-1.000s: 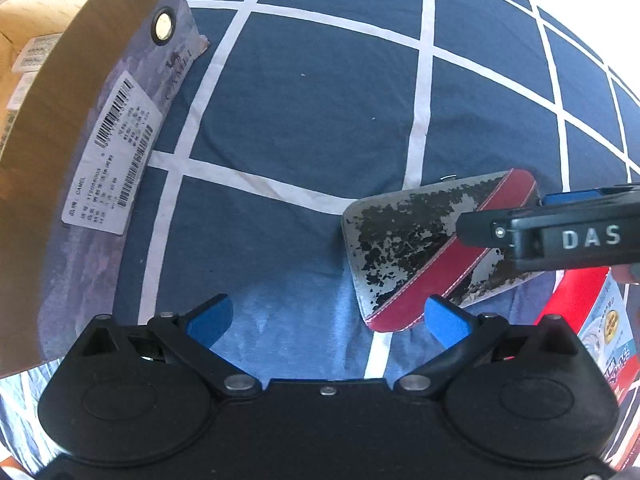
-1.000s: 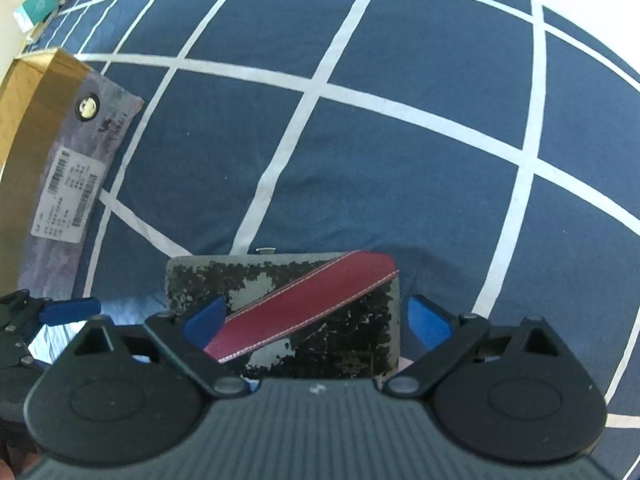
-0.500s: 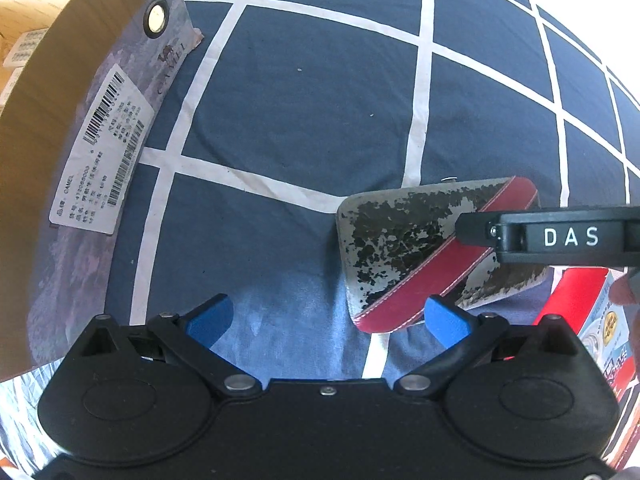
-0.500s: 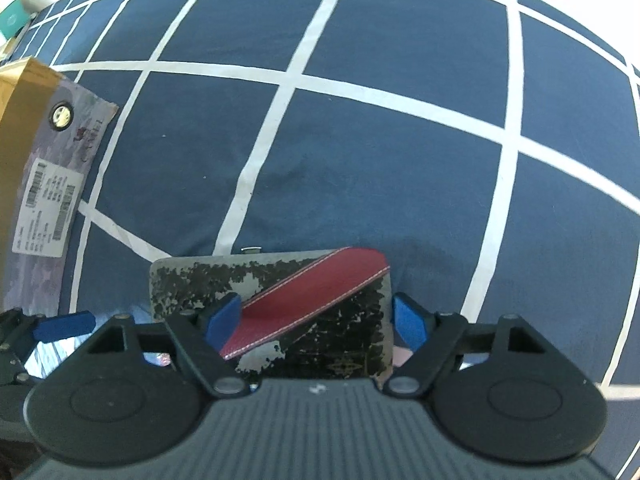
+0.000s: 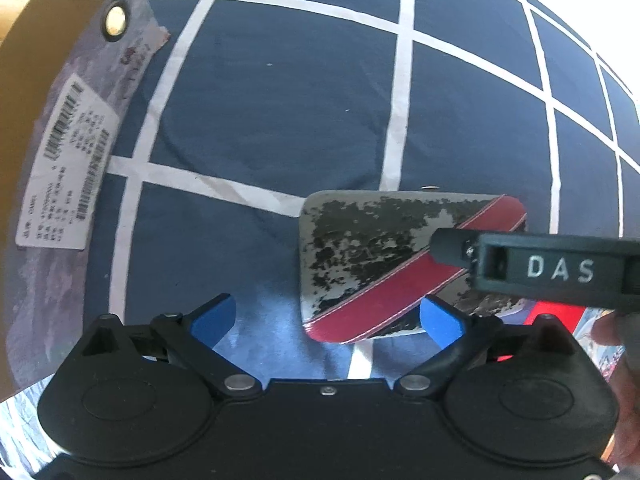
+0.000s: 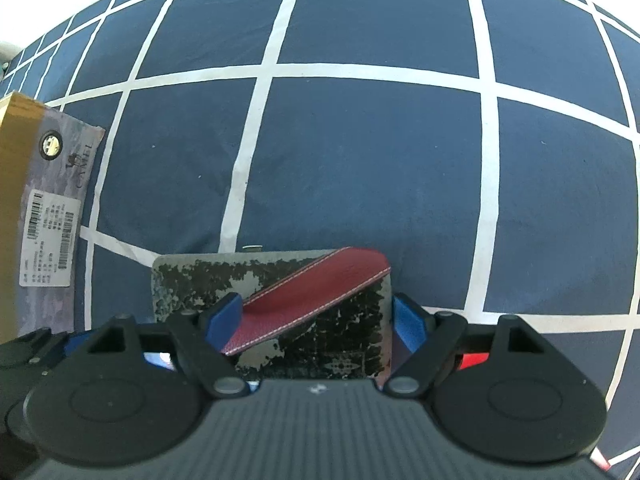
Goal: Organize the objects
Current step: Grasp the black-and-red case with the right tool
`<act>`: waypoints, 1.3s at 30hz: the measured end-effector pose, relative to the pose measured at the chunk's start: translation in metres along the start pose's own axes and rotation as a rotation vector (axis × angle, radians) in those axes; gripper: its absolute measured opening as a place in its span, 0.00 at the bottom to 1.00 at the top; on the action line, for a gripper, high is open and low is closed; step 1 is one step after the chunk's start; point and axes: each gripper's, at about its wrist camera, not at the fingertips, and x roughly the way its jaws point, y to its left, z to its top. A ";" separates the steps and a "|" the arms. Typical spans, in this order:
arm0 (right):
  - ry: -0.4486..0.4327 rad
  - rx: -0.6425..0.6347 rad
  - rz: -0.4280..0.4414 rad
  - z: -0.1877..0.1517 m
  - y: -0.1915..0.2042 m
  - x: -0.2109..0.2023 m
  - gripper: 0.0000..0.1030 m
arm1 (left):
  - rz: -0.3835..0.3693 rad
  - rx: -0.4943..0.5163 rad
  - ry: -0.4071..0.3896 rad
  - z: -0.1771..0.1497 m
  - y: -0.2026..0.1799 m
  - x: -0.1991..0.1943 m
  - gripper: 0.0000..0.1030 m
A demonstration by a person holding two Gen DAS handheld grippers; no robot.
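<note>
Wallet (image 6: 280,304) flat on grid cloth (image 6: 360,160); right gripper (image 6: 316,316) just closed w/ pads straddling it, prob. to lift; left gripper (image 5: 328,320) fingers apart, narrowing, empty.

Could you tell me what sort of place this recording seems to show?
Probably a bedroom at home: a soft navy sheet with white grid lines covers the surface, and a worn wallet with a red stripe lies by a labelled cardboard box.

The left tool (image 5: 328,318) points straight down, its blue fingers spread wide and just closing a little, nothing between them. The right tool (image 6: 318,320) points steeply down, jaws narrowed, pads against a worn case (image 6: 280,280).
</note>
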 end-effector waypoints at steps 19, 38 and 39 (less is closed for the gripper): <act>-0.021 -0.030 0.026 0.004 -0.006 -0.003 0.78 | -0.058 -0.019 0.009 0.009 -0.015 0.004 0.80; -0.069 0.003 0.034 -0.010 0.010 -0.019 0.75 | -0.013 0.017 -0.022 0.003 -0.020 -0.018 0.80; -0.076 0.003 0.034 -0.012 0.011 -0.021 0.75 | -0.011 0.021 -0.028 0.002 -0.020 -0.020 0.80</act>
